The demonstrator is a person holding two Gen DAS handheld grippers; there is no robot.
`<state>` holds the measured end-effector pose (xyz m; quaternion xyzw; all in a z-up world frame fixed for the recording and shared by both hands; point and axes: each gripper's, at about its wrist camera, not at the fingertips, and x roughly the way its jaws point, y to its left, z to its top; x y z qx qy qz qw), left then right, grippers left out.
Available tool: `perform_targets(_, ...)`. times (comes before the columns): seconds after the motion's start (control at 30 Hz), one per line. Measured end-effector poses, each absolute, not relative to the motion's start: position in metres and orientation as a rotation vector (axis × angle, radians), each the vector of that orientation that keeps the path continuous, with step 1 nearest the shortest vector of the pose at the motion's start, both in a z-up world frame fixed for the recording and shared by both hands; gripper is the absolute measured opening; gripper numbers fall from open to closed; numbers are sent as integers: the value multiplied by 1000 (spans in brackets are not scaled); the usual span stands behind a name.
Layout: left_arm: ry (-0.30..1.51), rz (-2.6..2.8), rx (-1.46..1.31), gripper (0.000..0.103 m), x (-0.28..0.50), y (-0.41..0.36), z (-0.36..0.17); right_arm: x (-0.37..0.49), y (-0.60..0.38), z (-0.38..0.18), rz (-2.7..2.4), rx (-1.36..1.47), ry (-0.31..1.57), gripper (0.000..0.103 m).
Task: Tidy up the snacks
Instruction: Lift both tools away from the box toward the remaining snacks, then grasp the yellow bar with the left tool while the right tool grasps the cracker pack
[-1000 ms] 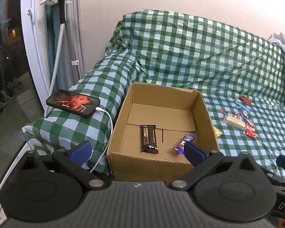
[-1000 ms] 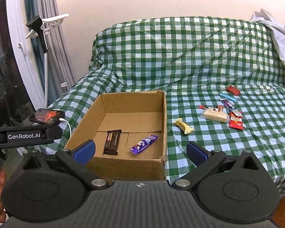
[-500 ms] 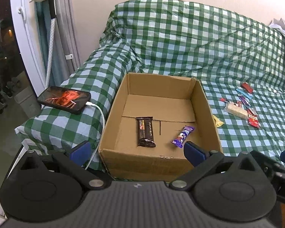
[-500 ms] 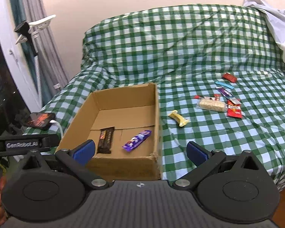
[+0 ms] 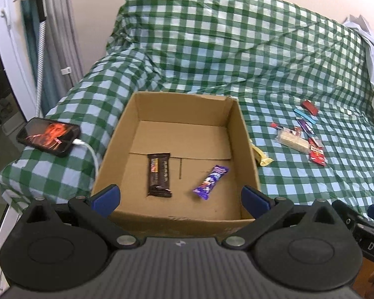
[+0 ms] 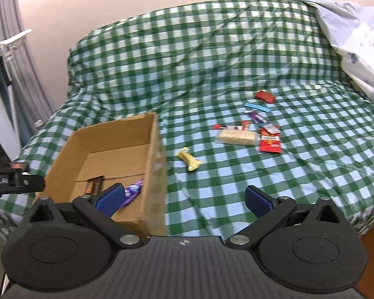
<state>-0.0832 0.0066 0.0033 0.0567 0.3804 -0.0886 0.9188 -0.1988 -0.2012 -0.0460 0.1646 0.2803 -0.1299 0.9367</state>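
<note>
From the left wrist, the left gripper (image 5: 180, 195) is hanging spread and empty over the cardboard box (image 5: 245, 137), where a brown bar (image 5: 159, 174) and purple bar (image 5: 210, 182) are lying. From the right wrist, the right gripper (image 6: 184, 200) is gaping empty too, facing the yellow snack (image 6: 189, 162) just beside the box; fetching it looks to be the step in hand, calling for a reach forward and a pinch across its width.

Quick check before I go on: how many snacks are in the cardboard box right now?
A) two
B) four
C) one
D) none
A: only the dark brown bar and the purple wrapper lie on the floor of the cardboard box; the other snacks are out on the checkered cover.
</note>
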Motion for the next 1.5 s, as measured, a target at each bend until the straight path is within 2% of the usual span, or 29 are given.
perform_targets(0.37, 836, -258, 130, 103, -53, -47, -3, -190, -271, -55, -387, 251, 568, 101)
perform_targets(0.73, 931, -364, 175, 103, 19, -161, -19, -142, -360, -77, -418, 230, 607, 102)
perform_targets(0.87, 1044, -368, 180, 103, 62, -205, -48, -110, -389, -93, -380, 205, 627, 102)
perform_targets(1.1, 1267, -276, 150, 103, 133, -259, -131, -40, -435, -134, -254, 150, 714, 102)
perform_targets(1.2, 1300, -218, 198, 103, 152, -273, -164, -12, -443, -156, -202, 112, 768, 102)
perform_targets(1.33, 1223, -222, 343, 103, 157, -299, -178, 24, -448, -182, -144, 57, 810, 102)
perform_targets(1.5, 1314, -212, 291, 103, 170, -305, -204, 64, -459, -201, -116, 21, 830, 102)
